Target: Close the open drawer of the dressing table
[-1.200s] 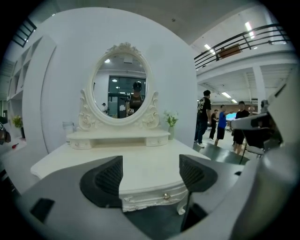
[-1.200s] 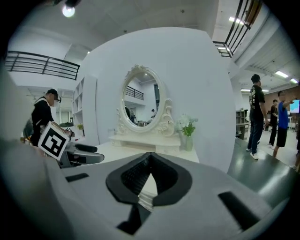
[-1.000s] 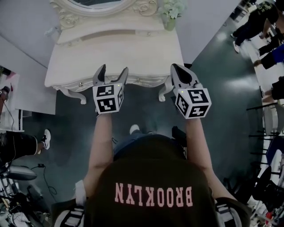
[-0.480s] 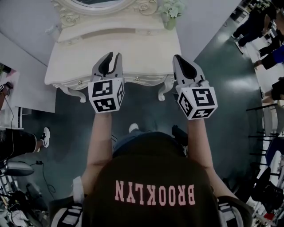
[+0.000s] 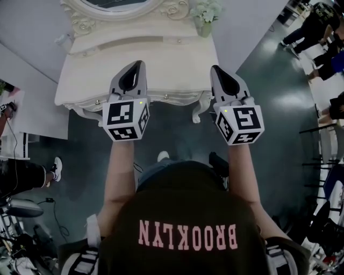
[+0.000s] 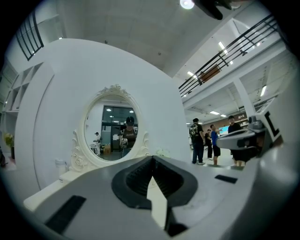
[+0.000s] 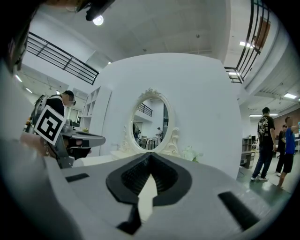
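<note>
The cream dressing table (image 5: 177, 59) with its oval mirror (image 5: 115, 4) stands against the white wall. Along its front edge are small drawer knobs (image 5: 165, 96), and from above no drawer front visibly sticks out. My left gripper (image 5: 138, 63) hovers level above the table's front left, jaws shut with nothing between them. My right gripper (image 5: 214, 68) hovers over the front right corner, also shut and empty. In the left gripper view the shut jaws (image 6: 151, 159) point at the mirror (image 6: 111, 124). The right gripper (image 7: 150, 155) likewise faces the mirror (image 7: 152, 119).
A small pot of pale flowers (image 5: 207, 13) stands at the table's back right. Curved table legs (image 5: 91, 115) stand on the dark floor. Several people (image 5: 314, 21) stand at the far right, and a seated person's leg (image 5: 32, 172) shows at the left.
The left jaws went from wide apart to shut. Both grippers rose, and their tips now lie farther over the tabletop in the head view.
</note>
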Demonstrator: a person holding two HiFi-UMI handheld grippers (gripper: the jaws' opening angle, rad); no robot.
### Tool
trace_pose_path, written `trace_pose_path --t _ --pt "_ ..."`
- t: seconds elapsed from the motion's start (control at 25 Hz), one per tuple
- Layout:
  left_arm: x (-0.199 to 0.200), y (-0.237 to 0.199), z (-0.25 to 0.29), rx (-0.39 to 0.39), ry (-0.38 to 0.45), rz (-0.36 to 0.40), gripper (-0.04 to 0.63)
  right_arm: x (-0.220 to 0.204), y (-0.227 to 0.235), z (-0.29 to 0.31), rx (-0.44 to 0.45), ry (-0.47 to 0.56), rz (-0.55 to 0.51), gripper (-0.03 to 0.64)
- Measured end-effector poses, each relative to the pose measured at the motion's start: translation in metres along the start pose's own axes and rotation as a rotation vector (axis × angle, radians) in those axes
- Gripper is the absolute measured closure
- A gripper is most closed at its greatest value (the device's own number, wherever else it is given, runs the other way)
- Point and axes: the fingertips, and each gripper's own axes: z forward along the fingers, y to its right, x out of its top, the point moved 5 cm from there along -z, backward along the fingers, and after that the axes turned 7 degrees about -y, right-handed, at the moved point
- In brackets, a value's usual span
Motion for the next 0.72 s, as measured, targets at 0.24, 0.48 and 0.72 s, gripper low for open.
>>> trace_pose_path --t 0.24,0.48,0.72 --pt "0.006 0.001 -0.005 -0.010 0.012 0.004 0.589 0.001 0.000 -0.004 -0.008 -0.003 -0.008 0.620" --pt "0.008 0.005 -0.008 -0.028 0.015 0.004 0.589 0.001 -0.003 -0.009 -0.005 -0.007 -0.023 0.620" --pt "0.009 0.010 -0.011 -0.050 0.016 0.020 0.589 -0.001 -0.005 -0.012 -0.005 -0.008 -0.028 0.620"
